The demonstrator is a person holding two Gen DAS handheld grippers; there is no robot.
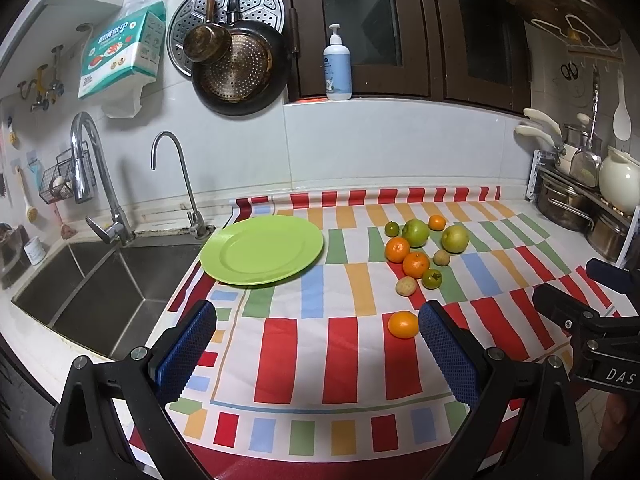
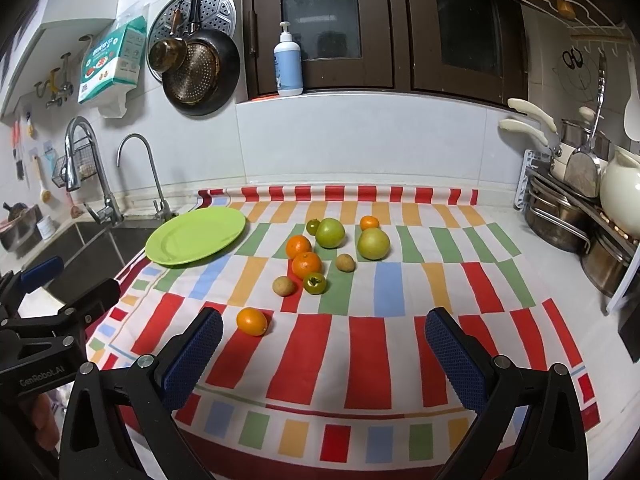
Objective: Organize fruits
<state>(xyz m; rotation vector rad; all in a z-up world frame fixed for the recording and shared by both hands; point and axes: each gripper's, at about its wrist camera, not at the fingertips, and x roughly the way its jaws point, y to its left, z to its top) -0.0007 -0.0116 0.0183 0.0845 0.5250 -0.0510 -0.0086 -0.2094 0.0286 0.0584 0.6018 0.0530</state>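
A green plate lies bare at the left of the striped cloth, beside the sink. To its right sits a cluster of several fruits: oranges, two large green fruits, small dark-green ones and brownish round ones. One orange lies apart, nearer me. My left gripper hovers open over the cloth's front, the lone orange just inside its right finger. My right gripper is open too, with that orange ahead of its left finger.
A steel sink with two taps lies left of the plate. A rack of pots and a white kettle stand at the right. Pans hang on the tiled wall. A soap bottle stands on the window sill.
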